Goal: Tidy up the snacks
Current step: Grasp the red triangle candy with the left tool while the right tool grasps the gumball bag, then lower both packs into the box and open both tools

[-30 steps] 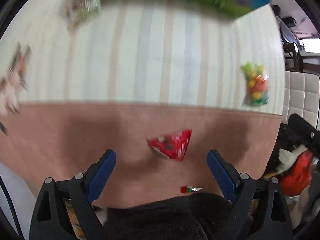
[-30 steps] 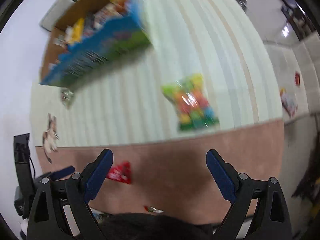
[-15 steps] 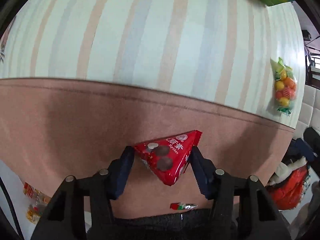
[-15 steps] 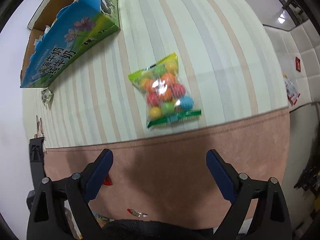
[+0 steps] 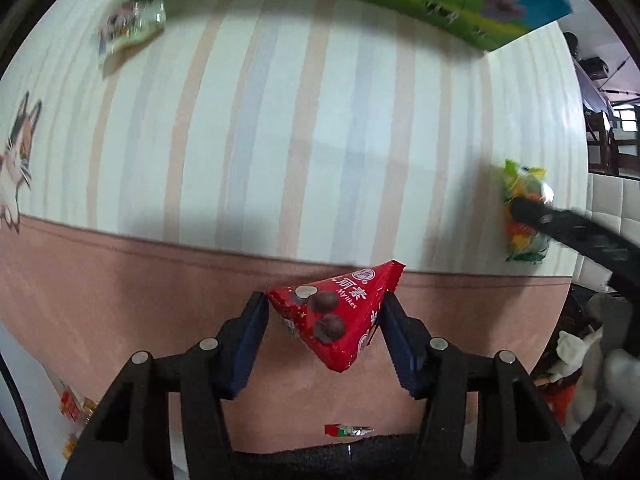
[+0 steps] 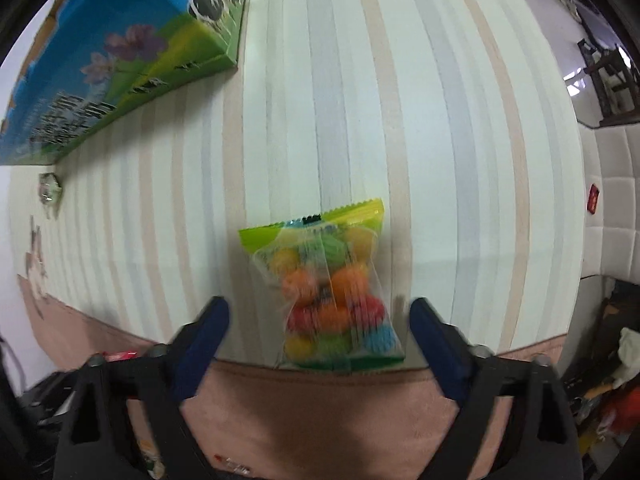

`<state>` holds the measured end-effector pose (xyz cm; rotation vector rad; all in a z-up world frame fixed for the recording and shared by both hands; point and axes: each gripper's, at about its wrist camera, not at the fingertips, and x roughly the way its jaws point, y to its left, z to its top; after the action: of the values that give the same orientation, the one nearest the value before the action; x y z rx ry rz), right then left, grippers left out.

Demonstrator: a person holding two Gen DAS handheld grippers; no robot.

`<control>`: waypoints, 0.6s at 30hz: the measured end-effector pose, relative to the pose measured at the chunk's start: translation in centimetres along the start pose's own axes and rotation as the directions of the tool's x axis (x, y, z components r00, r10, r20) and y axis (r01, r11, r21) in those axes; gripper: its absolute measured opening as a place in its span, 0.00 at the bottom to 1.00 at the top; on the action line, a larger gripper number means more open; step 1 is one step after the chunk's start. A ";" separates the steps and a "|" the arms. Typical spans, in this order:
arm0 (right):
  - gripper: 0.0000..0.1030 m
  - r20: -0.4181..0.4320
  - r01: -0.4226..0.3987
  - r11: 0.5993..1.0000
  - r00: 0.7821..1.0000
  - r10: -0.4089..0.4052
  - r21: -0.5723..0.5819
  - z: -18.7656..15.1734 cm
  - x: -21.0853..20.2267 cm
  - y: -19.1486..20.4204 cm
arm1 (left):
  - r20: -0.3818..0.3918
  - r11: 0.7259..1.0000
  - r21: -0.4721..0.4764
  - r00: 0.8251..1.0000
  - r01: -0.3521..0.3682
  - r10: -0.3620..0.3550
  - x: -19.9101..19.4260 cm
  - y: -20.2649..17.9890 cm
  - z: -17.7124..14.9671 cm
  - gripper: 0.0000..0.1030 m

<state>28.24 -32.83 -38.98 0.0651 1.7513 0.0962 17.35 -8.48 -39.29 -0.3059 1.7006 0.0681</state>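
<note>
A red triangular foil snack packet (image 5: 335, 320) was pinched between the blue pads of the left gripper (image 5: 323, 316) above the pink tablecloth border (image 5: 120, 280). The right gripper (image 6: 318, 320), jaws just closing, straddled without touching a clear bag of coloured candy balls (image 6: 328, 292) lying on the striped cloth (image 6: 400, 100).

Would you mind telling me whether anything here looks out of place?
One thing: a small red-and-green wrapped sweet lies alone at the near edge of the pink cloth border, apart from the other snacks. Nothing looks spilled or torn.
</note>
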 end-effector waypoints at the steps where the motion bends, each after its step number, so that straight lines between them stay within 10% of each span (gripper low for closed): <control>1: 0.58 -0.004 0.025 1.000 1.000 -0.025 -0.001 0.1 0.3 0.2 | 0.009 1.000 0.003 1.000 -0.005 0.005 -0.2 -0.2 0.1 0.53; 12: 0.48 0.091 -0.107 0.994 0.990 0.107 -0.009 -1.4 -4.2 2.0 | 0.135 0.999 0.043 0.991 -0.017 0.011 -6.1 0.0 -0.6 0.53; 18: 0.47 0.204 -0.269 0.962 0.940 0.274 -0.051 0.3 -12.7 4.6 | 0.260 0.995 0.094 0.963 0.044 -0.067 -15.5 0.7 3.3 0.53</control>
<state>30.84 -29.52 -26.15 0.2920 1.5219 0.3009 22.27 -4.59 -24.74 -0.2671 1.4264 -0.0075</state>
